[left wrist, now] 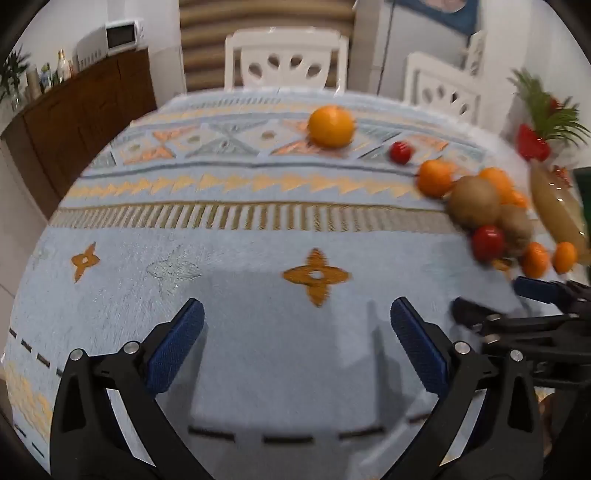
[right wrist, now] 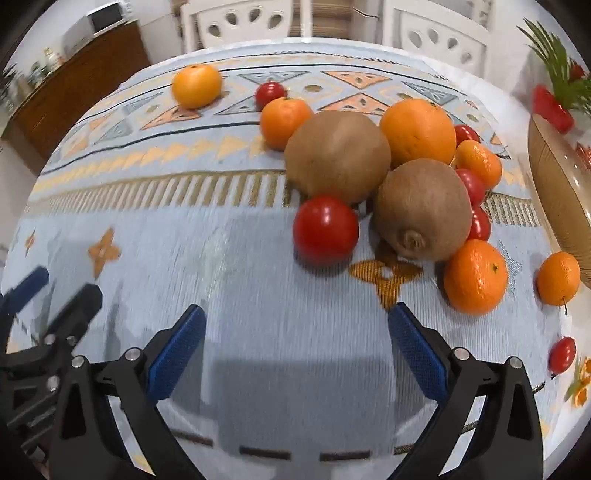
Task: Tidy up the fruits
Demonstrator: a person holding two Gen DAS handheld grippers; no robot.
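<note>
Hovering low over woven desk cloth (right wrist: 258, 295), right gripper (right wrist: 295, 350) and left gripper (left wrist: 297, 349), jaws spread, empty; fuzzy oval kiwis (right wrist: 338, 158), glossy round tomato (right wrist: 325, 230) ahead.

Table (left wrist: 229, 206) covered with pale blue patterned cloth. Two white plastic chairs at 12 o'clock (left wrist: 286, 61) and 1 o'clock (left wrist: 443, 86), cut-out backs. Dark wooden sideboard (left wrist: 88, 110) at 10 o'clock, bearing white microwave (left wrist: 123, 33) and several bottles (left wrist: 55, 72). Striped wall panel (left wrist: 266, 16) behind the centre chair. Walls white.
</note>
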